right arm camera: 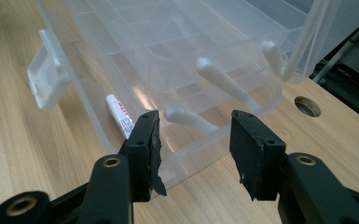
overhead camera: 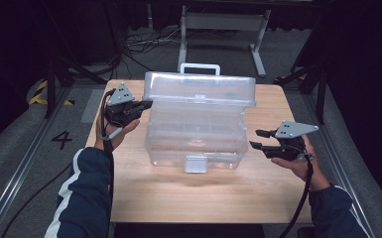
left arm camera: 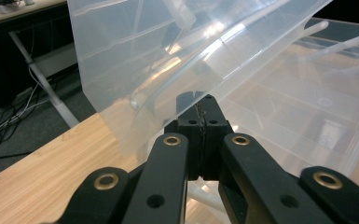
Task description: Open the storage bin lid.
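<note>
The left tongs (overhead camera: 146,104) are clamped tight with jaws together, while the right tongs (overhead camera: 258,139) hover parted.

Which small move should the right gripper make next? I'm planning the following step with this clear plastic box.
Probably ease the right gripper toward the clear plastic toolbox base: its jaws stand open, apart from the near corner, while the left gripper is shut against the raised lid's edge. Bracing the base would likely steady it.

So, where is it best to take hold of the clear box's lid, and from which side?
Probably the lid's thin side edge, from the box's left end. The lid stands raised, leaving that edge free, and the left gripper is shut on it.
</note>
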A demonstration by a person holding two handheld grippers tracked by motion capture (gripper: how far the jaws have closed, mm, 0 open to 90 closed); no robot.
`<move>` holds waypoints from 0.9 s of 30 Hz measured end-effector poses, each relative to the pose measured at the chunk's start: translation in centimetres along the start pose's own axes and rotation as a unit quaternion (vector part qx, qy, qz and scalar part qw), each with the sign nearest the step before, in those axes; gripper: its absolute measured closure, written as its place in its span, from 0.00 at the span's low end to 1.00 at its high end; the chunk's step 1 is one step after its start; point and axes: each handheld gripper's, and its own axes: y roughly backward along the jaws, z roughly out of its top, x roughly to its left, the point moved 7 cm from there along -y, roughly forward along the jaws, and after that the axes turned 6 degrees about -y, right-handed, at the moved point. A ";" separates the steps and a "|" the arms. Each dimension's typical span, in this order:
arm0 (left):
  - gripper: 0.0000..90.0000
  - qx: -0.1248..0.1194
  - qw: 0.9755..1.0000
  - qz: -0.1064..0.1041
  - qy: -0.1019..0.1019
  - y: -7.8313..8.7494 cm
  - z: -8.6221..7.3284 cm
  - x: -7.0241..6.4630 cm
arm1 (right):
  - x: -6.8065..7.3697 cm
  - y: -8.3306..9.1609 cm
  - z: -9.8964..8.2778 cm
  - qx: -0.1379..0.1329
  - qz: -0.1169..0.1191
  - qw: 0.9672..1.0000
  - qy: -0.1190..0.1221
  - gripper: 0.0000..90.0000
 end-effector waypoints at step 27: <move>1.00 0.025 0.999 0.009 -0.024 0.4 -2.2 -1.6 | 0.0 -1.8 -3.7 0.032 0.002 0.999 -0.021 0.45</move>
